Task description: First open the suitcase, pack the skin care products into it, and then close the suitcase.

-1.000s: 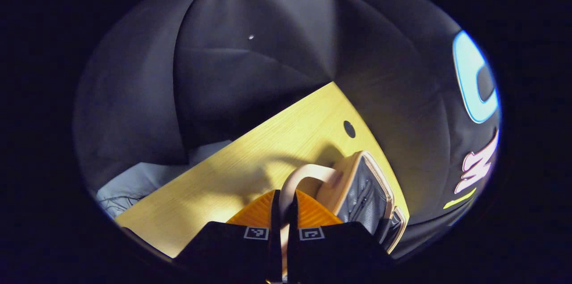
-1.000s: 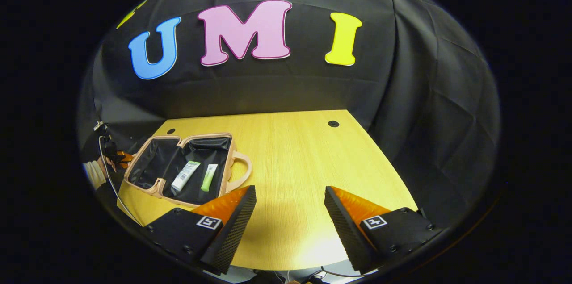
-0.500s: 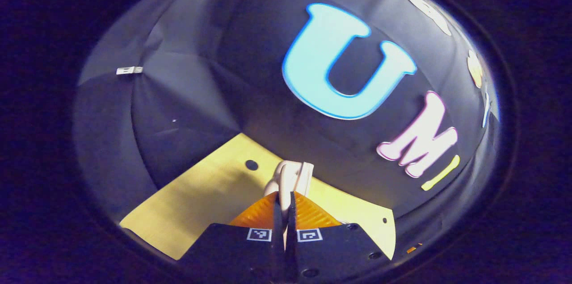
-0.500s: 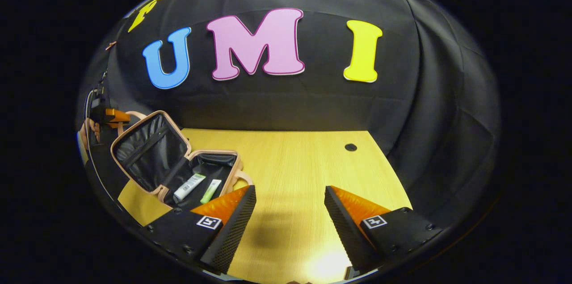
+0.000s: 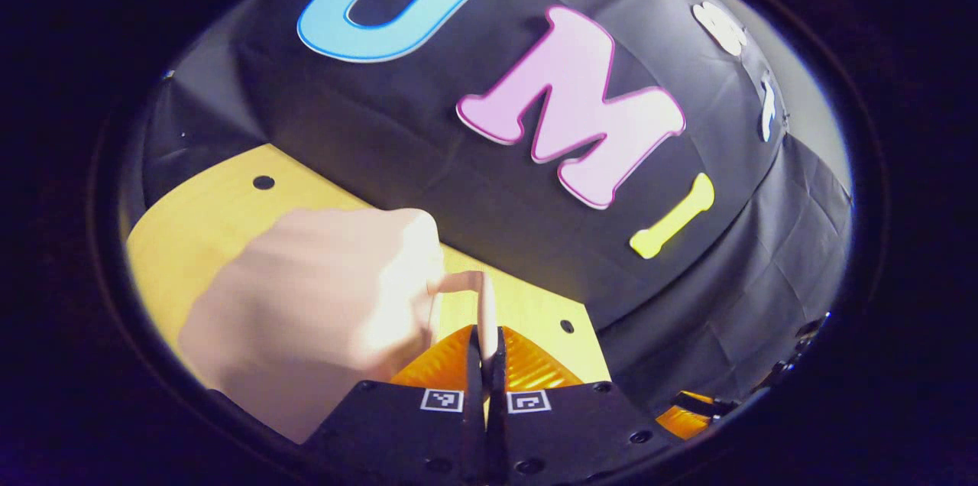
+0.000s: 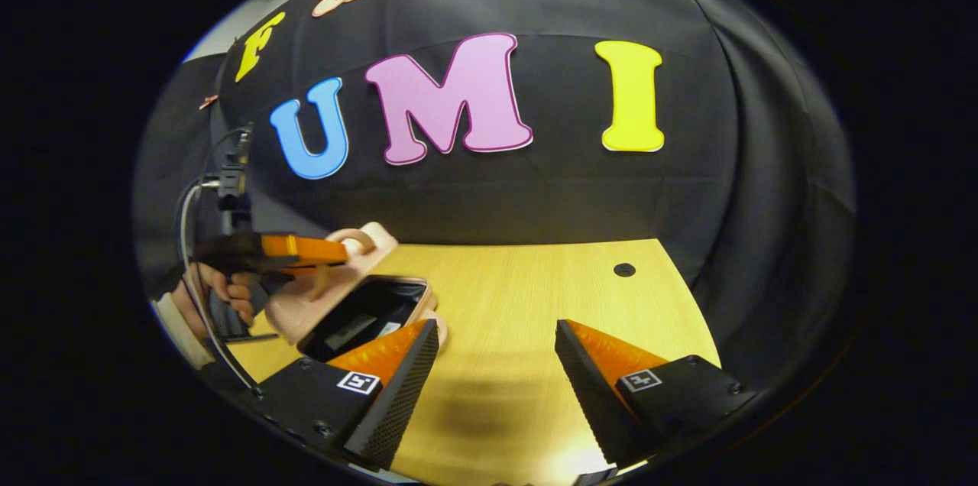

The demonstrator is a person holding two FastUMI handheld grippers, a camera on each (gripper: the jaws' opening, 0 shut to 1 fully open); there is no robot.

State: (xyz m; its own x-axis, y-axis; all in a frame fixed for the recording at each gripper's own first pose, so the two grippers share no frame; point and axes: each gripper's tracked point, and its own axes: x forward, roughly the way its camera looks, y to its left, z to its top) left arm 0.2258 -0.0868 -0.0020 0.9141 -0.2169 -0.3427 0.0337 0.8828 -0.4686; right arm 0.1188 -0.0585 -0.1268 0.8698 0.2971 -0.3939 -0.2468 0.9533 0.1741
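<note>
In the left gripper view, your left gripper (image 5: 486,352) pinches the one handle (image 5: 483,301) of the single pink suitcase (image 5: 321,302), whose lid fills your left foreground. In the right gripper view, your right gripper (image 6: 497,364) hangs spread over the table (image 6: 527,302), and the half-lowered lid (image 6: 321,295) leaves two products (image 6: 359,327) dimly visible inside.

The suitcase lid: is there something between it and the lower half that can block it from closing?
Nothing visible does. The lid, held by its handle in the left gripper, hangs tilted over the lower half.
</note>
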